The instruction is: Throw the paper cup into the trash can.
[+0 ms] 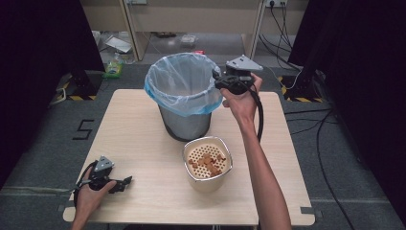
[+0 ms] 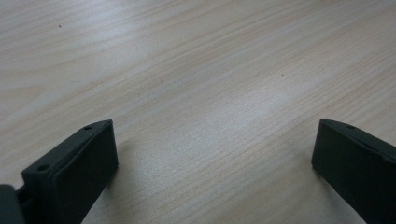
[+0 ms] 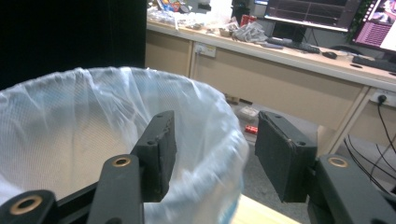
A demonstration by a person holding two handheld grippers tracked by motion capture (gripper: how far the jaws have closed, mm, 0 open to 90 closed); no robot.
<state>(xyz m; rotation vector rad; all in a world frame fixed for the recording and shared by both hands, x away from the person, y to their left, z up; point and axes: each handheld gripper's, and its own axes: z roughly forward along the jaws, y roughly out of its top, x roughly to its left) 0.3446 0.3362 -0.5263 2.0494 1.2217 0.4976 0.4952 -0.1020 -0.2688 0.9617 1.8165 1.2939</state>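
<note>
A: State the position and axis of the grey cylindrical waste bin lined with a translucent white-and-blue plastic bag (image 1: 184, 96).

B: The bin stands upright toward the far side of the pale wooden table (image 1: 139, 143). Its long axis is vertical and its mouth points straight up. The bag is folded outward over the rim.

A: Right gripper (image 1: 216, 79)?

B: It is held at the bin's rim, on the bin's right side, with its jaws pointing left toward the bin's mouth. In the right gripper view (image 3: 212, 156) the jaws stand apart, released, with one jaw over the bin's interior and the other outside it, so the rim and bag edge lie between them. The pads appear clear of the bag, though blur at the rim makes contact hard to rule out.

A: Left gripper (image 1: 125, 182)?

B: It lies low on the table, well apart from the bin, at the near left corner. In the left gripper view (image 2: 212, 154) its jaws are spread wide over bare wood, grasping nothing.

A: Other items?

B: A cream round container with a perforated insert holding brown food pieces (image 1: 207, 163) stands just in front of the bin, near its base.
</note>
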